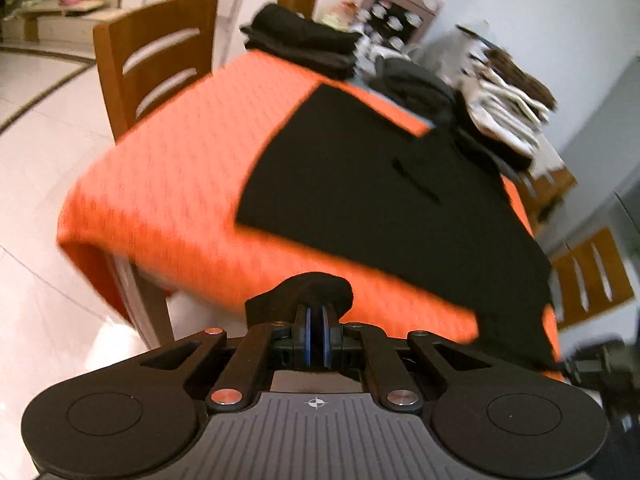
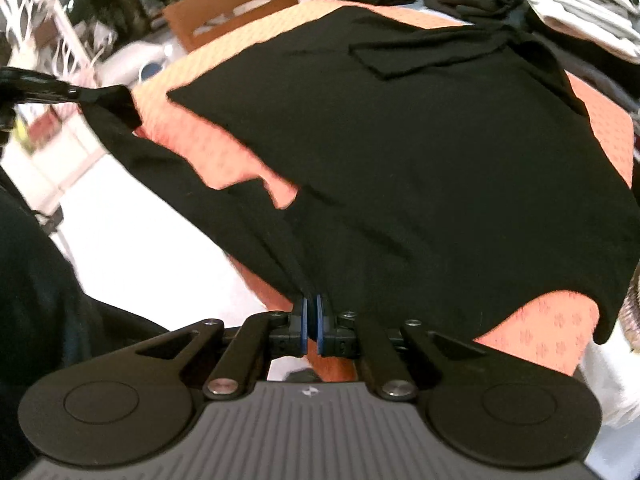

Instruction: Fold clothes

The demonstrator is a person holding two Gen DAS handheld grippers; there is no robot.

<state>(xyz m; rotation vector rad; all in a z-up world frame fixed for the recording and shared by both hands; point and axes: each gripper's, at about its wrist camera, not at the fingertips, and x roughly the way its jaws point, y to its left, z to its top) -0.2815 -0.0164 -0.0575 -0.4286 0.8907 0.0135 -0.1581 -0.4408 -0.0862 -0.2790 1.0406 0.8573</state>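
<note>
Closest in, the left gripper [image 1: 316, 312] is clamped on a bunched corner of the black garment [image 1: 380, 184], its blue pads pinching the cloth just off the near edge of the table. Left of it sits a wooden chair [image 1: 156, 60] on the pale tiled floor [image 1: 44, 168]. The orange tablecloth [image 1: 180, 168] fills the middle, and the garment lies spread flat across it, running right and toward the far end. Behind it, a folded black stack [image 1: 304, 40] rests at the far side, and further right a pile of pale folded clothes [image 1: 508, 108].

Over in the right wrist view, the left gripper shows at the far left, pulling its corner taut. The right gripper [image 2: 311, 312] is pinched tight on the garment's near hem [image 2: 296, 264], cloth drawn into folds between the pads. The garment hangs slightly over the table's near edge.
</note>
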